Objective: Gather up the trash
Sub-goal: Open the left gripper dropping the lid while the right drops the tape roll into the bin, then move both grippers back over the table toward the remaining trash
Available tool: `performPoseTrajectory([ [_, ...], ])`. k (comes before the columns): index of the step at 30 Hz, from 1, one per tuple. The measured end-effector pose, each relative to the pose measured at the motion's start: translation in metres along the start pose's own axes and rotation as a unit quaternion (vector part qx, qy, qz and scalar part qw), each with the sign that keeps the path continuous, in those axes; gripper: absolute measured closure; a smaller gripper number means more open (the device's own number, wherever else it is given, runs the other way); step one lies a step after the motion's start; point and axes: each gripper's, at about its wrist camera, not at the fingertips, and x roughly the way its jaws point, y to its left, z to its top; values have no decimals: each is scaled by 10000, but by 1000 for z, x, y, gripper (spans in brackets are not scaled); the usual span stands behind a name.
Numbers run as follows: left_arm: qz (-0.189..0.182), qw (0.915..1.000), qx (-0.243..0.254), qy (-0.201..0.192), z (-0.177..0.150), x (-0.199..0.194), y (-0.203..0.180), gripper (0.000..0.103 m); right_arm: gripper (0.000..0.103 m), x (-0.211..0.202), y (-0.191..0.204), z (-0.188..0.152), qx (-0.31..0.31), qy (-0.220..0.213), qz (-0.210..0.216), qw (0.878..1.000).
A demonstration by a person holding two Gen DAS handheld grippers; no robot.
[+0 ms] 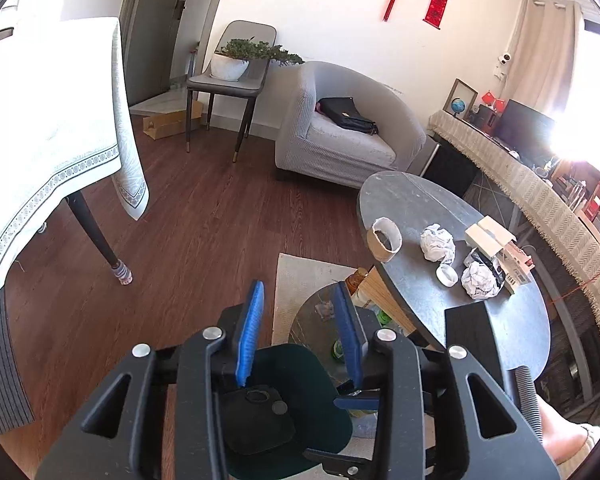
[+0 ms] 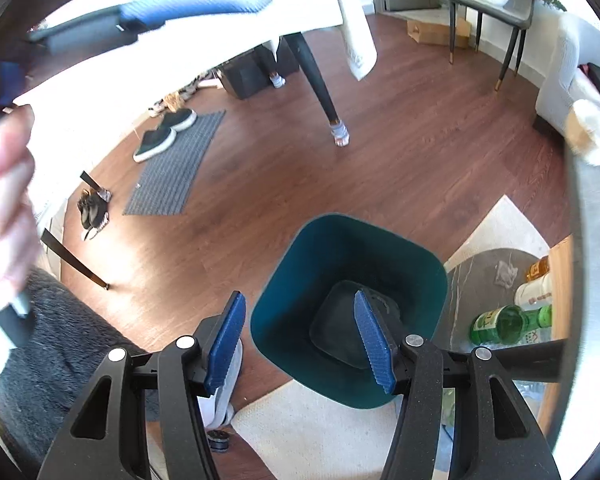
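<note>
A dark green trash bin [image 2: 296,280] stands on the floor; a black flat object [image 2: 336,332] lies inside. My right gripper [image 2: 300,300] is open and empty, its fingers astride the bin's near-left rim from above. My left gripper [image 1: 298,292] is open and empty above the same bin [image 1: 312,396]. On the round grey table [image 1: 420,208] lie a cardboard tube [image 1: 384,240], two crumpled paper balls [image 1: 438,242] [image 1: 480,280], a white tape ring [image 1: 447,275] and a small carton [image 1: 496,246].
A lower shelf [image 2: 488,276] beside the bin holds green and amber bottles [image 2: 508,320]. A dining table with white cloth [image 1: 48,120], a grey armchair [image 1: 348,120], a chair with a plant [image 1: 232,68], a mat and shoes [image 2: 168,128] surround the wood floor.
</note>
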Motion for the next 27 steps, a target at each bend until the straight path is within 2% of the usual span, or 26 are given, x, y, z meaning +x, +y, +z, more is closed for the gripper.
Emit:
performPoseTrajectory([
  [5, 6, 9997, 203, -109, 5, 5, -21, 52, 46, -40, -5, -1, 58, -429, -61, 9990],
  [13, -8, 9990, 448, -88, 7, 26, -53, 42, 46, -86, -24, -19, 210, -847, -245, 9959],
  [20, -224, 9984, 508, -70, 5, 41, -85, 36, 40, -122, -56, -47, 489, -1107, -535, 9912],
  [27, -644, 9945, 799, -186, 1, 52, -134, 26, 35, -162, -99, -85, 972, -1524, -896, 9794],
])
